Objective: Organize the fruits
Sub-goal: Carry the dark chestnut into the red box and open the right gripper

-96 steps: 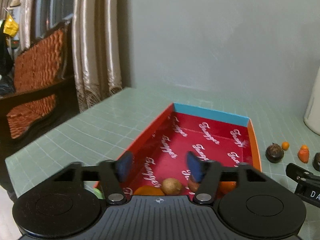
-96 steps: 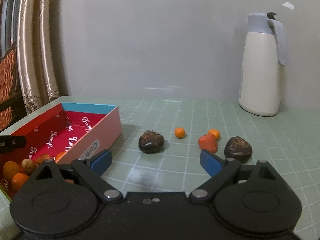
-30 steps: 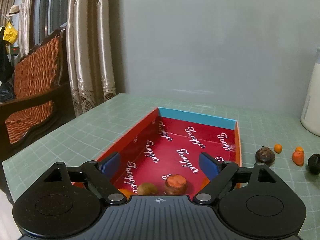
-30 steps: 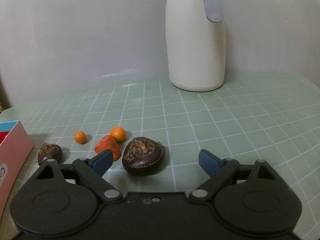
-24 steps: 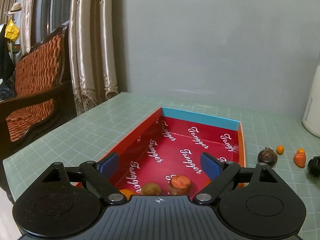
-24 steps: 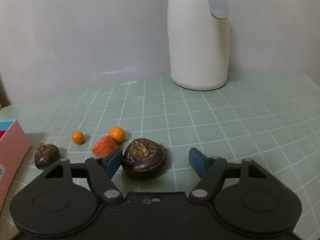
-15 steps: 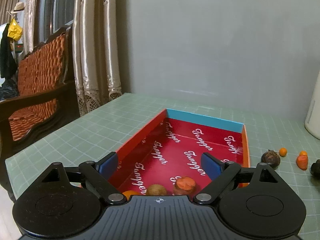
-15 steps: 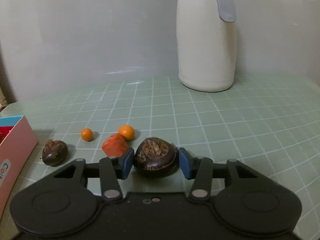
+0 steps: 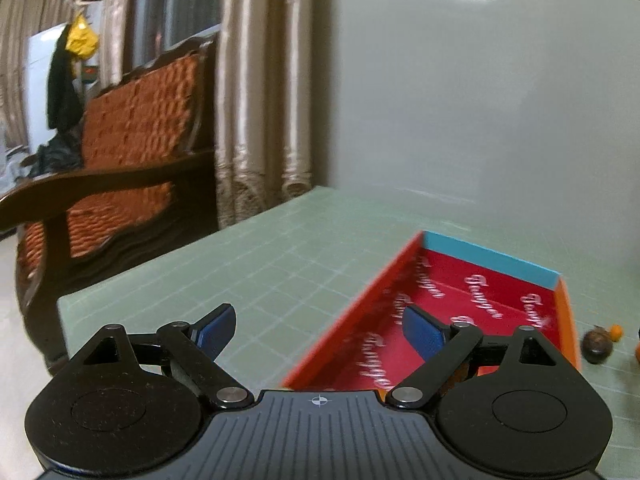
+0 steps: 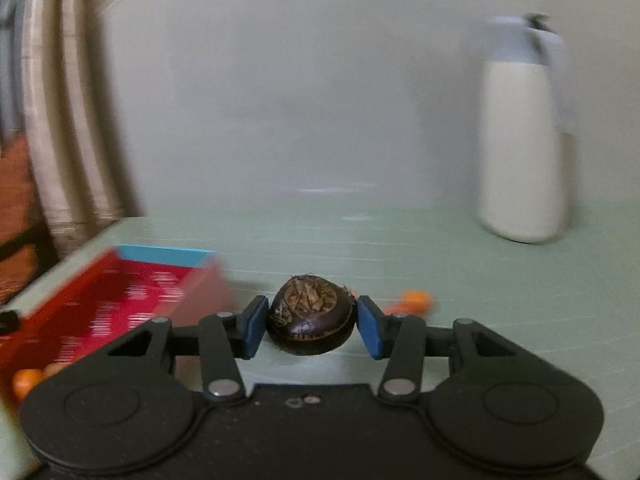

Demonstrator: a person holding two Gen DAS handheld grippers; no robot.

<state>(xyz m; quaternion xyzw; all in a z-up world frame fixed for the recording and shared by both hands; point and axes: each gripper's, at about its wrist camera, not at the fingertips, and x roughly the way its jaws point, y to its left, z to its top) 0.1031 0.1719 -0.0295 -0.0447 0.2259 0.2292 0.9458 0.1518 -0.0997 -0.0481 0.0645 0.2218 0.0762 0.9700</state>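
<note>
My right gripper point(image 10: 311, 326) is shut on a dark brown fruit point(image 10: 311, 314) with a rough tan top, lifted above the green mat. To its left lies the red box point(image 10: 120, 296) with a blue end wall; small orange fruits point(image 10: 26, 380) show in its near corner. A blurred orange fruit point(image 10: 416, 300) lies beyond the right finger. In the left wrist view my left gripper point(image 9: 320, 330) stands open, nothing between its fingers, over the box's point(image 9: 492, 304) left wall. Right of the box sit another dark fruit point(image 9: 597, 347) and a small orange fruit point(image 9: 616, 332).
A white jug with a grey lid point(image 10: 520, 136) stands at the back right of the table. A wooden armchair with orange cushions point(image 9: 120, 160) and curtains point(image 9: 256, 92) lie past the table's left edge point(image 9: 160, 268). A grey wall backs the table.
My right gripper closed on the dark fruit, lifted it and swung left toward the red box. My left gripper, still open, shifted left, so the box now sits to its right.
</note>
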